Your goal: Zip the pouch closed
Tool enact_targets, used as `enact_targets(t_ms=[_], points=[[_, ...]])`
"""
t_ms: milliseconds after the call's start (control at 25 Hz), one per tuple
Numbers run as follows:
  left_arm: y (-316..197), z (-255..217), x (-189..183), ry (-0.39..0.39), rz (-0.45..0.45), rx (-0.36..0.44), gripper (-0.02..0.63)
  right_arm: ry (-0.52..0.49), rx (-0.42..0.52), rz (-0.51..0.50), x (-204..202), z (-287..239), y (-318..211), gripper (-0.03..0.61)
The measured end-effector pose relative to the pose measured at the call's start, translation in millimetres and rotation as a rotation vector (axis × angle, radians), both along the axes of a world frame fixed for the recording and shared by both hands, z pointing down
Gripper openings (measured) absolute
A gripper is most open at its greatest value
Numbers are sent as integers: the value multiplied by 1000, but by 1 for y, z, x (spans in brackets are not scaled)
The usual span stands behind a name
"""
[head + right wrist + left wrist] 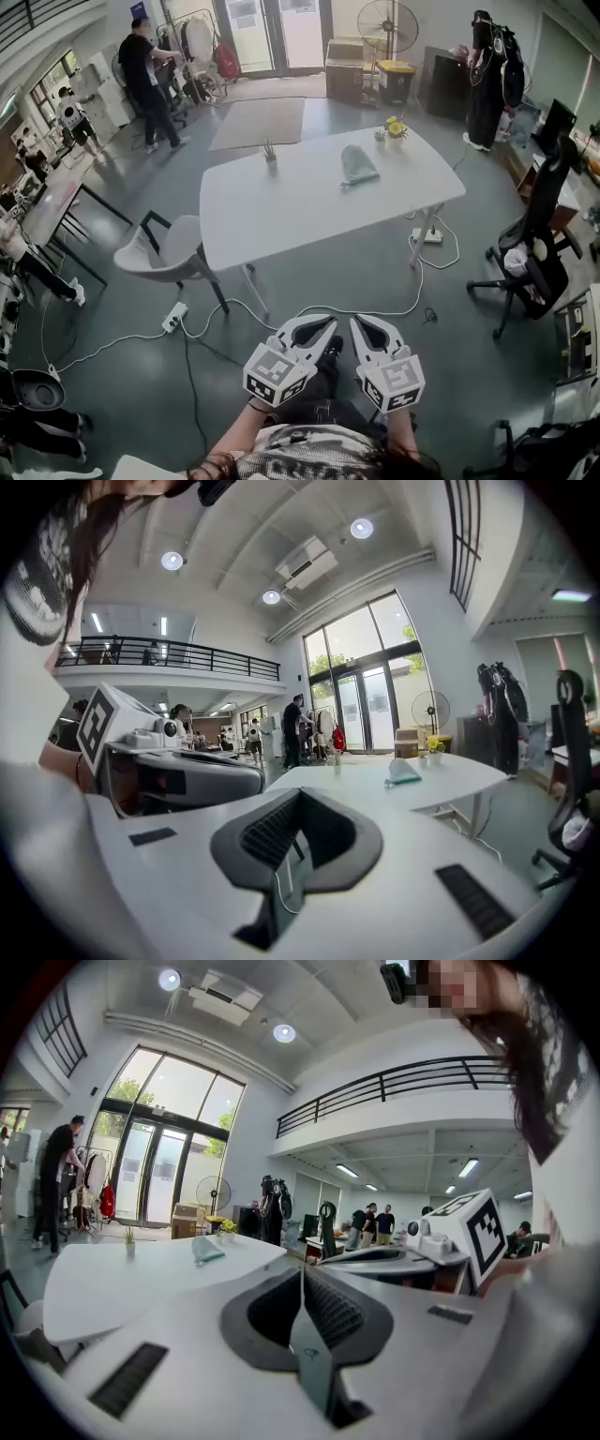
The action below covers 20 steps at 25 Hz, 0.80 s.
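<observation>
Progress on the zipping looks like nil so far, judging by how far the tools stand from the work.

Head view: the pale green pouch (357,165) lies on the white tabletop (281,211), toward its far right part, between a small potted plant (270,151) and a pot of yellow flowers (395,127). The left gripper (321,325) and right gripper (362,325) are held side by side close to the person's body, over bare floor and well apart from the tabletop. Neither touches anything. Whether the pouch's zip is open, half run or shut is too small to tell from here.

Left gripper view: the fingers (267,1312) are pressed together with nothing between them. The pouch (206,1251) shows far off on the tabletop (103,1288), untouched.

Right gripper view: these fingers (267,834) are also closed on each other and empty. The pouch (404,772) sits in the distance near the tabletop's (356,794) right end.

Everything seems left to do: close in on the tabletop, steady the pouch with 1 gripper, find the zip pull with the other, and draw it along to the end.
</observation>
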<state>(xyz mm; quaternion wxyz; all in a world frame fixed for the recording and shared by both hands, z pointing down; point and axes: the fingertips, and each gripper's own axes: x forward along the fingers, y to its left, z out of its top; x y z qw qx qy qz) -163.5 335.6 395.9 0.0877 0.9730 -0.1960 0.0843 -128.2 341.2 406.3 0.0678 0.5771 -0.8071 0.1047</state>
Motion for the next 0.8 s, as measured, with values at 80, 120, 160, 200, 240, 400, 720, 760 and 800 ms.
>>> enact_targets(t_ms=[80,120,160,200,240,400,720,760,800], points=[[-7,2,10,0,11,-4,20,-3,-6,9,9,3,-7,-3],[-11,3,16,1,18,-6,20,-5,-9,12,14,4,-11,-3],[-16,4,21,3,25,-8,20,-6,-12,16,18,6,-15,-3],[-21,5,26,4,33,-8,20,-7,-16,20,23,8,-21,-3],[-27,6,32,6,40,-9,20,-7,-20,24,28,10,-27,-3],[-62,11,55,16,57,-12,20,-14,-35,40,50,18,-60,-3],[-170,7,95,28,79,-23,20,-15,-59,71,92,19,-159,-3],[-184,5,99,35,81,-24,20,-16,-62,76,98,19,-171,-3],[-199,3,104,41,81,-24,20,-16,-66,82,103,18,-183,-3]])
